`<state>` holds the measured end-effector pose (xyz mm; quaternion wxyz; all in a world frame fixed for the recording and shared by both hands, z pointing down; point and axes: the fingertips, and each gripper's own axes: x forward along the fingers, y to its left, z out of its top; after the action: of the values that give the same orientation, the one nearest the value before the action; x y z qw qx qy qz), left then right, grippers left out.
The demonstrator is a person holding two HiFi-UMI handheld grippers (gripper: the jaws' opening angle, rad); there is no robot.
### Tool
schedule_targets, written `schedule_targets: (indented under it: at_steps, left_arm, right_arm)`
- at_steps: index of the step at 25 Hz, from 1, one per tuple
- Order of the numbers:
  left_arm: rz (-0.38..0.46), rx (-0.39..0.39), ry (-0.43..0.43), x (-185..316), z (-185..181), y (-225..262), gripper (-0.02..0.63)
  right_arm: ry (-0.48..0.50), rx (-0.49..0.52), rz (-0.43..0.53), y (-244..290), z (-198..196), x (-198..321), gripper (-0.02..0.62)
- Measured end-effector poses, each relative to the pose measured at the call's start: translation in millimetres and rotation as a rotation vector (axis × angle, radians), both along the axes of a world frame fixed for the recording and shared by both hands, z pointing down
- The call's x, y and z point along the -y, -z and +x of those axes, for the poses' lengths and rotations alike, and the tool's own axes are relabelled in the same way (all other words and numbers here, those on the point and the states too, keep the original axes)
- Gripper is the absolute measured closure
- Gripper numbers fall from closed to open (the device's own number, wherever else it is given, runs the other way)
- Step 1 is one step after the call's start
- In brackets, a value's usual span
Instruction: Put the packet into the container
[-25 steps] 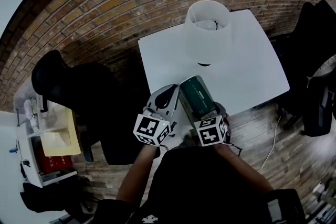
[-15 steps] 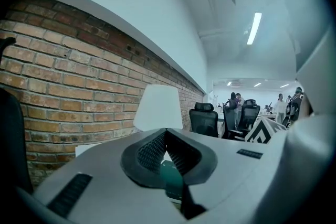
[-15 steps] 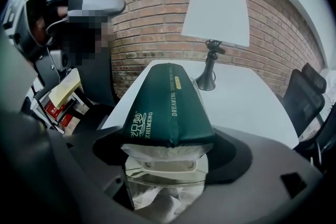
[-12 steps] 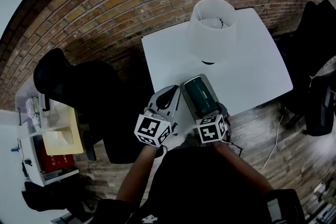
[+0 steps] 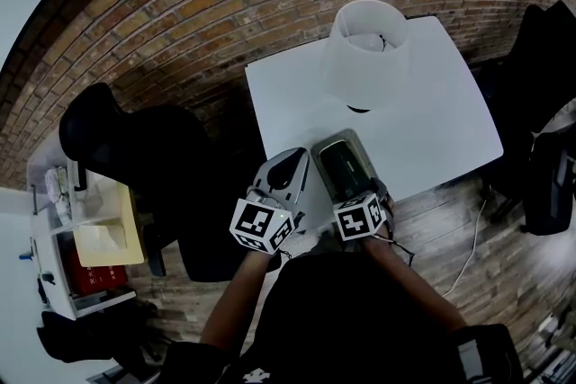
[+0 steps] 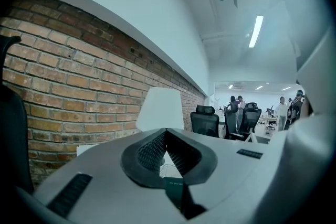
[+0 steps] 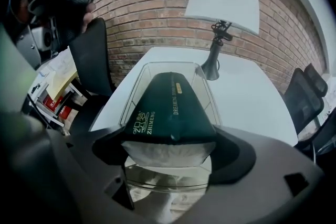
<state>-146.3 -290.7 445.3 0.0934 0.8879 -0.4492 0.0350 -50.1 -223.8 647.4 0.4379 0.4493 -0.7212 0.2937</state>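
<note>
Green and dark, the packet (image 7: 170,107) fills the space in my right gripper (image 7: 170,147). Its fingers pinch the packet at the near, pale end, one on each side, set wide because the packet is broad. My left gripper (image 6: 166,134) hangs just to the left. Its fingers are pressed together with nothing between them, and it points out level, taking no part.

The packet slopes nose-down into the clear container (image 7: 137,86), which sits near the front edge of the white surface (image 5: 432,103). The packet's far end looks to be inside the rim. The end I hold hangs above the clear floor, which shows beneath my fingers.

I judge this to be the lowering step, close to its finish. Next I need to bring the near end down between the walls, square to the long sides so no corner rides on the rim. Then I spread the fingers and lift straight out.

Farther back stands a white-shaded lamp (image 5: 364,49), well apart from the container.
</note>
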Motion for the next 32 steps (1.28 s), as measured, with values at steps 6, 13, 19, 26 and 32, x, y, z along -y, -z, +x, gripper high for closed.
schedule_targets:
  at_steps: [6,13,19,26,32]
  left_arm:
    - [0.011,-0.012,-0.003,3.0,1.1,3.7,0.601]
    - [0.010,-0.028,-0.015,6.8,10.6,3.4,0.601]
    - [0.012,-0.034,-0.004,12.7,12.9,3.6,0.601]
    - [0.028,-0.056,0.027,18.9,14.0,10.8,0.601]
    - [0.035,-0.059,0.026,16.3,23.7,11.2,0.601]
  right_arm:
    - [0.024,0.042,0.032,6.3,-1.6,5.2,0.150]
    - [0.023,0.087,-0.002,11.9,-1.6,0.7,0.140]
    - [0.072,0.160,-0.006,26.7,-2.8,-0.7,0.143]
    - [0.155,0.214,0.072,58.6,-0.9,7.4,0.285]
    - [0.229,0.254,0.157,84.3,-3.3,11.2,0.385]
